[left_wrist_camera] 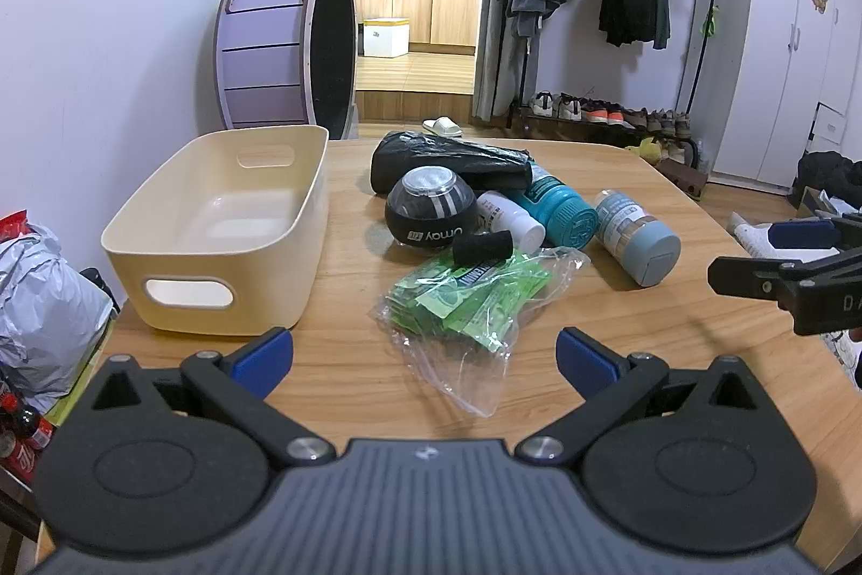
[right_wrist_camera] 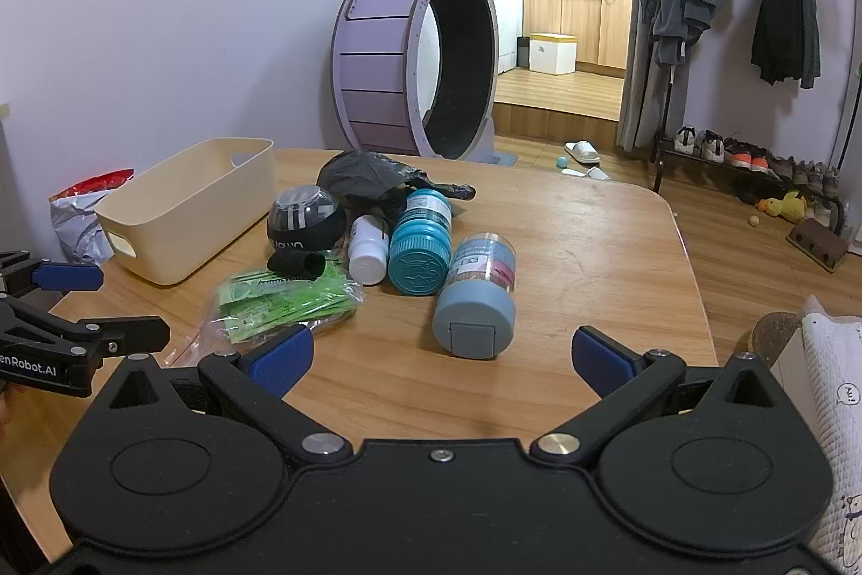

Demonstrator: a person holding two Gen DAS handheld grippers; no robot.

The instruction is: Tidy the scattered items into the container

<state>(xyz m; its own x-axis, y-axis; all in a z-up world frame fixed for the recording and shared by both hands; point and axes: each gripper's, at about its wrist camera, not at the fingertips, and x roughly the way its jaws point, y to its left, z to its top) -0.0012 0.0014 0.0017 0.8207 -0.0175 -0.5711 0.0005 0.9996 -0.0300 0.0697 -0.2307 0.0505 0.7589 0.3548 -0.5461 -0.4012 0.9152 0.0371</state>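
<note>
Two grippers, both mine, hang low over the near edge of the wooden table (left_wrist_camera: 619, 176), level and pointing across it. My left gripper (left_wrist_camera: 424, 362) has its blue pads spread wide with nothing between them, aimed at the clear bag of green sachets (left_wrist_camera: 468, 300) lying just ahead. My right gripper (right_wrist_camera: 442, 357) is likewise spread wide and empty, facing the grey-capped jar (right_wrist_camera: 477, 300) that lies on its side with its cap toward me.

The cream container (left_wrist_camera: 215, 230) sits at the table's left, open side up, nothing inside it. The scattered items crowd together just right of it: a black ball (left_wrist_camera: 431, 211) with a clear dome, a small black roll (left_wrist_camera: 482, 246) resting on the sachet bag, a white bottle (left_wrist_camera: 512, 216), a teal jar (left_wrist_camera: 560, 208) on its side, and a crumpled black bag (left_wrist_camera: 447, 160) behind them. The grey-capped jar lies at the right end of the cluster, just beside the teal jar.
</note>
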